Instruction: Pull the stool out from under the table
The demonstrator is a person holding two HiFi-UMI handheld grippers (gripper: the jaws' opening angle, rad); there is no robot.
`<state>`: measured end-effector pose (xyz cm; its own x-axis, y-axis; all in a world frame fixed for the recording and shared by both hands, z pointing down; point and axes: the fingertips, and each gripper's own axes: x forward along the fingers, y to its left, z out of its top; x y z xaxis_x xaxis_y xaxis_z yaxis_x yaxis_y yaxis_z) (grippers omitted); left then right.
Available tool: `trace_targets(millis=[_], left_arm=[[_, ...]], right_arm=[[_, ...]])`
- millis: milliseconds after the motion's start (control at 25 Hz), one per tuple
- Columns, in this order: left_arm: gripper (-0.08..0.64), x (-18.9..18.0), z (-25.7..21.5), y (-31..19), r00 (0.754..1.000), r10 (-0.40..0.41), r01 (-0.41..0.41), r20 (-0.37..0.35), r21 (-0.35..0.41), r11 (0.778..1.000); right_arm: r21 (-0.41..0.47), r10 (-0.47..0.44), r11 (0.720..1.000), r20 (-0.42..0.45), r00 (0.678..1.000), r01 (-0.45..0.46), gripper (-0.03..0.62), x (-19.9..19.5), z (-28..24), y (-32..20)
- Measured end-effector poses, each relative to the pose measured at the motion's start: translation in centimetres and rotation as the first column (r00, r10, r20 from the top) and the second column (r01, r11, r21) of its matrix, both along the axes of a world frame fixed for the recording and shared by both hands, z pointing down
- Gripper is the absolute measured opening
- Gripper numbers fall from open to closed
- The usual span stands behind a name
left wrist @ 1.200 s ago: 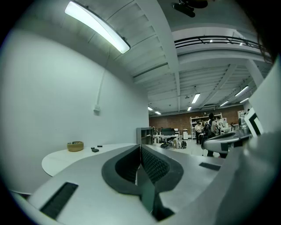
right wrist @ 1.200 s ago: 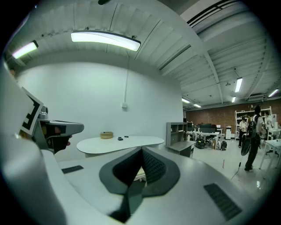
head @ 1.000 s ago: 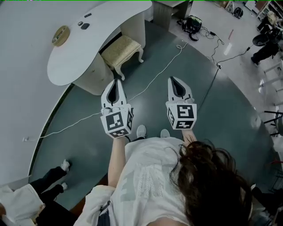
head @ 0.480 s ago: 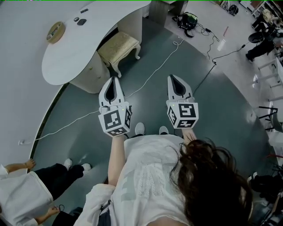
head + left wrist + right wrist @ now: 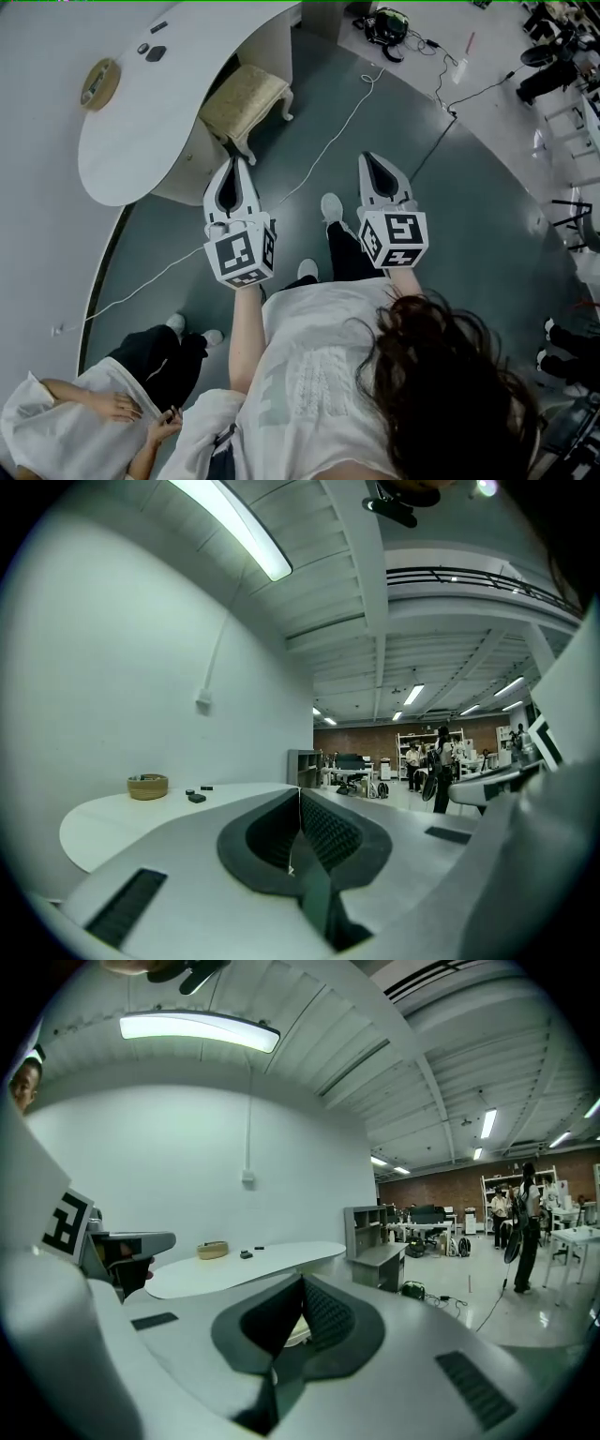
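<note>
Nearest the camera, the wearer's bare left forearm (image 5: 246, 323) reaches straight forward. It carries the white moulded-plastic left gripper (image 5: 235, 165), which has a black-and-white marker cube (image 5: 241, 258) at its rear. The matching white right gripper (image 5: 369, 161) is held alongside, well apart from it. Both bodies lie parallel and point up the frame towards the furniture. Each gripper's own view shows two tapered jaws lined with dark ribbed padding, meeting at the tips with nothing clamped between them. At lower left, beside the wearer, is a second person (image 5: 75, 427) in a white top and black trousers. Both tools hang over a smooth teal-grey floor (image 5: 450, 216), across which a thin white cable (image 5: 328, 150) trails diagonally. Beyond the left gripper's tips, and apart from them, stands the stool (image 5: 246, 97), a rectangular seat in cream, nubbly upholstery on white, curved, carved legs. In the head view its long axis runs from lower left to upper right. One long side faces the open floor and the grippers, and the far side is tucked against the recess under the white, smooth, round-edged table (image 5: 141, 141). Further off, a round woven basket (image 5: 99, 82) and a few small dark items (image 5: 156, 53) rest on the table top.
</note>
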<state>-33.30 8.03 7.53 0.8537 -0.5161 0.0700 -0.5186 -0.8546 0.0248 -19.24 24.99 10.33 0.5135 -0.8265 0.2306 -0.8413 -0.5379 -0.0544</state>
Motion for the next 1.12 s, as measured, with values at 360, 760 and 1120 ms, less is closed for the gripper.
trace_targets(millis=[360, 760, 1120], left_arm=[[0.028, 11.4, 2.8, -6.9, 0.999, -0.035, 0.035, -0.011, -0.011, 0.999], [0.028, 30.1, -0.1, -15.7, 0.986, -0.159, 0.159, -0.055, -0.006, 0.987], [0.028, 36.2, -1.2, -18.9, 0.963, -0.269, 0.269, -0.034, 0.007, 0.963]], right_arm=[[-0.001, -0.022, 1.000, 0.010, 1.000, 0.022, 0.031, 11.6, 3.5, -6.4], [-0.017, -0.183, 0.983, -0.007, 0.983, 0.183, 0.031, 32.8, 1.1, -18.7], [0.029, -0.290, 0.957, 0.006, 0.957, 0.289, 0.029, 40.1, 0.1, -25.5]])
